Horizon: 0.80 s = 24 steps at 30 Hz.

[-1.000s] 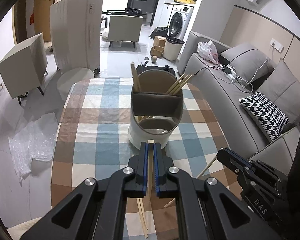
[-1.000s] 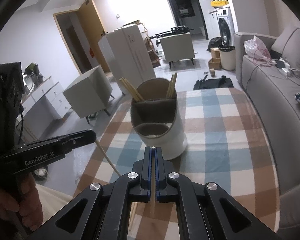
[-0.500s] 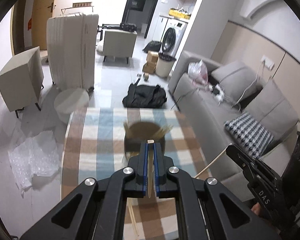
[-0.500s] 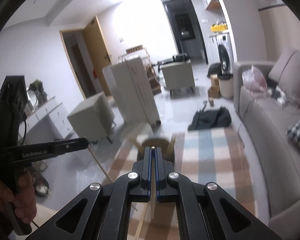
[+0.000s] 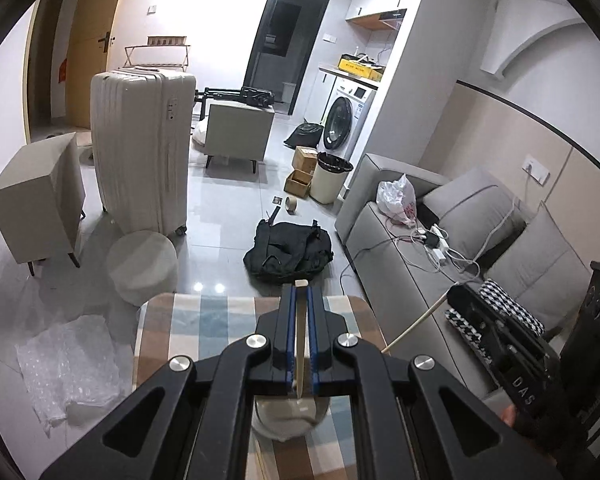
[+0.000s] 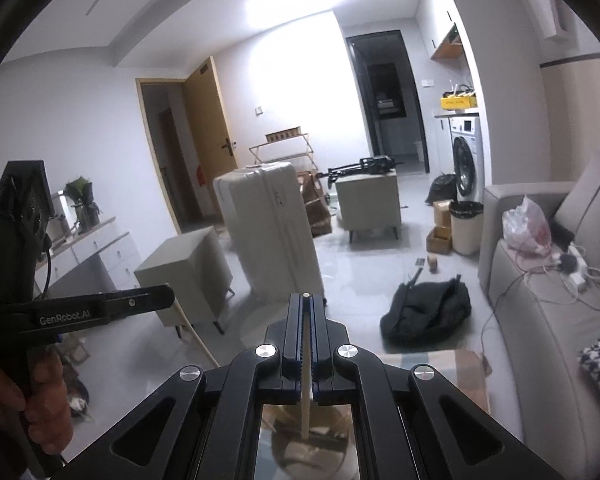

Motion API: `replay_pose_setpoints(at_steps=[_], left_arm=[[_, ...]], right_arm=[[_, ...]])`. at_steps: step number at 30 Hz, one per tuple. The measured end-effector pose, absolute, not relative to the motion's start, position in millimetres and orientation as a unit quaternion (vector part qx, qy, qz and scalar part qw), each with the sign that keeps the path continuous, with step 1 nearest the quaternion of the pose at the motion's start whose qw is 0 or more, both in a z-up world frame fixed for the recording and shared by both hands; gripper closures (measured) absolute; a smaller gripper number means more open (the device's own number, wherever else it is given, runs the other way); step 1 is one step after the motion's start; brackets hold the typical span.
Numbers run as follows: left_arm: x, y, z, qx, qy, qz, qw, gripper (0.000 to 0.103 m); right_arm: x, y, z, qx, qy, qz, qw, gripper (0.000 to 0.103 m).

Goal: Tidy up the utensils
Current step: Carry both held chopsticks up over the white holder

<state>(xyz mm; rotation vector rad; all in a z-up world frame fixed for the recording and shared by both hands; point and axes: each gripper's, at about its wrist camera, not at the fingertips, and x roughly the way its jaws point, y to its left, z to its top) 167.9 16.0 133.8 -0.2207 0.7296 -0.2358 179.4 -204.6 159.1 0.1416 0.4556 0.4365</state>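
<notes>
Blue-padded jaws of both grippers pinch slim wooden chopsticks — above a round white holder.

A lived-in home. Grey sofa, washing machine (in a nook), suitcase, checked table.

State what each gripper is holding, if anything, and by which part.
Each holds one wooden chopstick near its thick end: the left gripper grips the left chopstick, the right gripper grips the right chopstick.
</notes>
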Motion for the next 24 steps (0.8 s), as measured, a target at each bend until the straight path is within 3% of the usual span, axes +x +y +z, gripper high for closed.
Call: replay_pose_setpoints(at_steps=[10,24], left_arm=[[205,11,85,-0.109,0.38,-0.118,0.911,0.102],[212,8,66,-0.1,0.412,-0.129,0.896,0.102]], right_arm=[[230,-197,105,0.087,0.256,0.199,0.942,0.101],[234,-189,65,0.072,0.289,0.195,0.934,0.101]])
